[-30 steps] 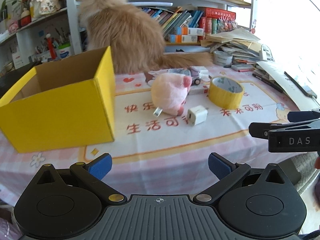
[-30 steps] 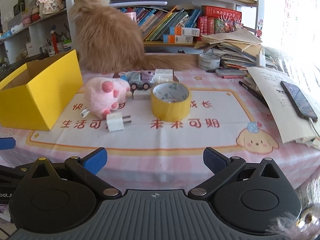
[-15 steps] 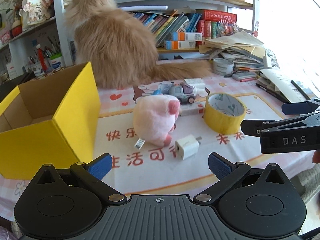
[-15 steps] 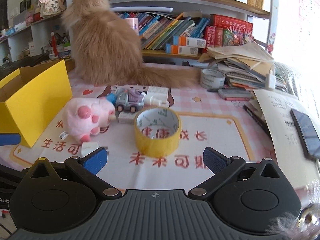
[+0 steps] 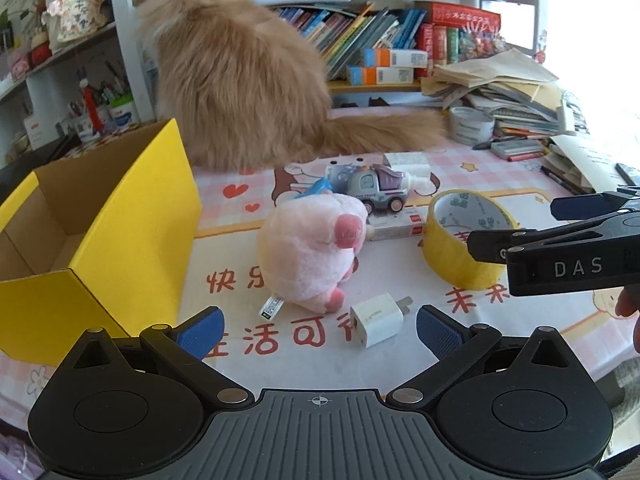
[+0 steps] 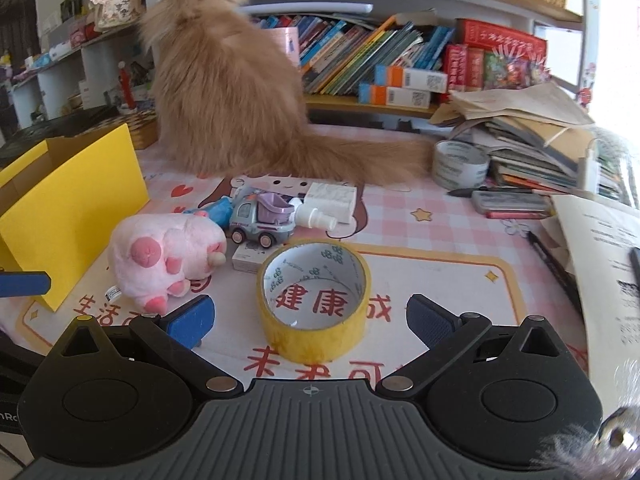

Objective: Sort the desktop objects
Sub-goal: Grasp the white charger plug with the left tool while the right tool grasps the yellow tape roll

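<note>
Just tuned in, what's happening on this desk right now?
A person holds a tool in each hand, both open and empty, sorting not yet begun. The right tool is lined up on the yellow tape roll; the left tool faces the white charger and pink plush. The yellow box sits left. A cat sits behind.

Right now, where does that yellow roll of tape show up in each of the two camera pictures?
Left wrist view: the yellow tape roll lies right of centre, partly behind the other tool's black arm.
Right wrist view: the yellow tape roll lies at the centre, just ahead of the open right tool.
Shared landmark: the pink plush toy lies to the roll's left in both.
</note>
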